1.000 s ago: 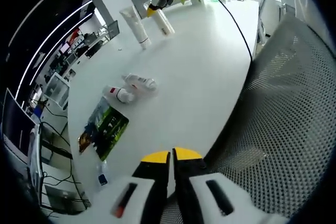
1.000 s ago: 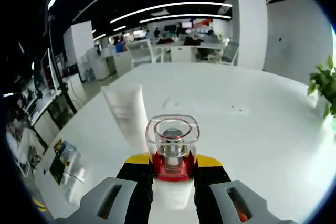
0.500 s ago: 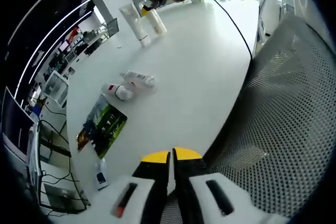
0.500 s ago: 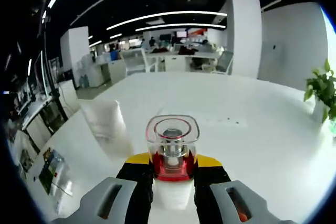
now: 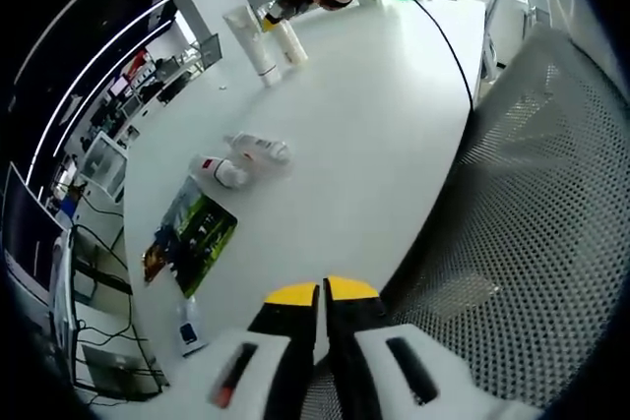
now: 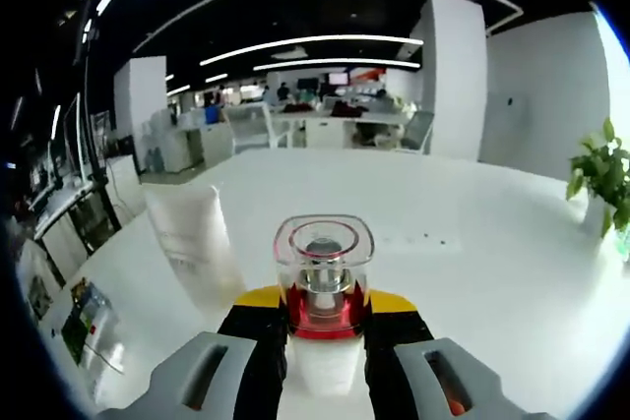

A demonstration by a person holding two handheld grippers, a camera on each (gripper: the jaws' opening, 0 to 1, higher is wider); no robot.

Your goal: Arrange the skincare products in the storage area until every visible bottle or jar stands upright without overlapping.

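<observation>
Progress looks partial to me. My right tool (image 6: 325, 314) is clamped on a bottle (image 6: 323, 282) with a clear cap and red collar, held at the far end of the table (image 5: 374, 145), just beside a white tube (image 5: 246, 41) that stands upright on its cap. I judge that this bottle is about to be set down next to the tube. Two small bottles (image 5: 241, 161) lie on their sides mid-table, close together and perhaps touching, so they need standing up. My left tool (image 5: 323, 294) has its jaws together, holding nothing, near the table's edge by a mesh chair (image 5: 532, 194). A green packet (image 5: 195, 233) lies flat nearby. No label or brand is readable at this size.
</observation>
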